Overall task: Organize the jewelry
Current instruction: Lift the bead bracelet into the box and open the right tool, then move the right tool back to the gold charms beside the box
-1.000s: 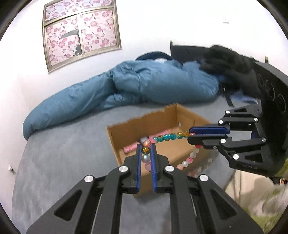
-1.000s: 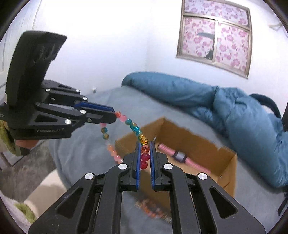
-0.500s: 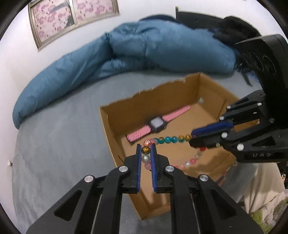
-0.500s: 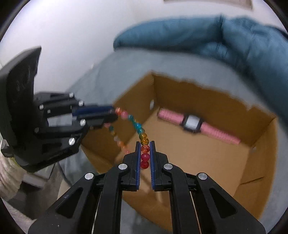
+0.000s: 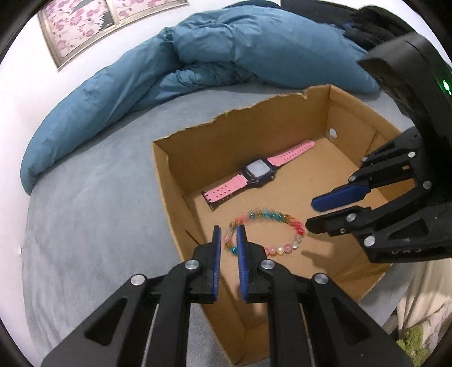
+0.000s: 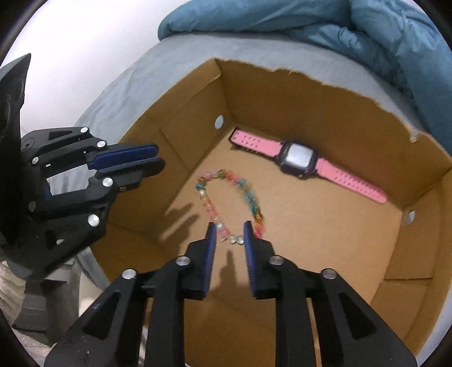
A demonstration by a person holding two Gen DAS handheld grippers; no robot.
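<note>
Bracelet (image 6: 228, 203) beads lay loose on the cardboard box (image 5: 254, 127) floor, below the right gripper (image 6: 228, 228), whose jaws were opening, and the left gripper (image 5: 227, 234), narrowly parted and gripping nothing. A pink watch (image 5: 257, 172) lay beyond. The box sat on a grey bed (image 5: 84, 211) beside a blue duvet (image 5: 197, 56), under a flowered window (image 5: 84, 22).

The only lettering in sight is faint raised marking on the black body of the right gripper (image 5: 312, 216) at the lower right of the left wrist view, too blurred to read with confidence, and the watch (image 6: 299, 158) screen shows no legible digits.
</note>
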